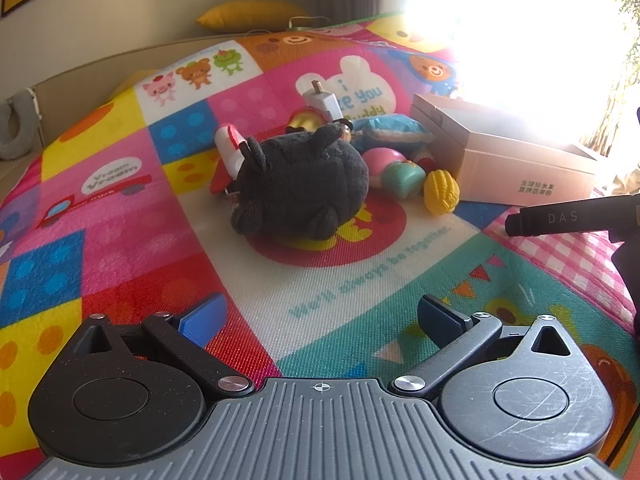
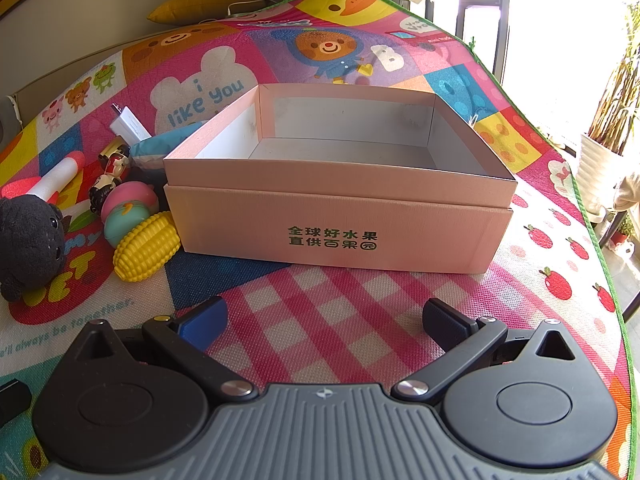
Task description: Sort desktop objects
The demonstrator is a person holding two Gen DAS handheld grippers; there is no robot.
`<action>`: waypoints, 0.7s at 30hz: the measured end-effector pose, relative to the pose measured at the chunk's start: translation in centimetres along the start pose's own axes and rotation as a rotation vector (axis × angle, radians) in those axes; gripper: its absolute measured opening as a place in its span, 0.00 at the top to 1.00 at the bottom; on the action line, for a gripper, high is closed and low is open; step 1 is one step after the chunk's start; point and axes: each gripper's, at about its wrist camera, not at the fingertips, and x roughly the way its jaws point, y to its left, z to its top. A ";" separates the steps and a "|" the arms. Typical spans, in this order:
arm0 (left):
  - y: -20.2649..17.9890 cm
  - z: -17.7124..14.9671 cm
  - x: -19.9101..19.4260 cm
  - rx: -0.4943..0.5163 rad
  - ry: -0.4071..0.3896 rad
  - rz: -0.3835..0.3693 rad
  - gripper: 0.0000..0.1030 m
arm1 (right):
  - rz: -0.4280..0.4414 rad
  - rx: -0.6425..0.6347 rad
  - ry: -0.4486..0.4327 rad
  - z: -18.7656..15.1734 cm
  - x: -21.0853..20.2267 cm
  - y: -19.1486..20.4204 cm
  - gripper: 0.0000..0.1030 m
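Only the right wrist view looks down into the pink box [image 2: 340,216], showing its grey-white inside bare and green print on its near wall, while the left wrist view sees just its corner [image 1: 516,168] against window glare but shows the whole black plush [image 1: 300,184] lying well left of the box. Between plush and box sits a small heap: a white charger [image 2: 130,126] toward the box's far-left corner, a pink-and-teal toy [image 2: 126,216], and yellow corn [image 2: 146,246] just beside the box's near-left corner. The left gripper [image 1: 320,318] and right gripper [image 2: 324,320] both hover over the mat [image 2: 352,320] short of the box, jaws spread wide with nothing between them.
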 end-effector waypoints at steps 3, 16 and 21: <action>0.0 0.0 0.0 0.002 0.001 0.000 0.00 | 0.000 0.006 0.000 0.0 0.0 0.0 0.00; -0.2 0.1 0.3 0.015 0.020 0.010 0.00 | 0.028 -0.029 0.032 -0.1 0.2 0.1 0.00; -0.3 0.3 0.4 0.017 0.044 0.012 0.00 | 0.052 -0.050 0.099 0.0 -0.4 0.1 0.00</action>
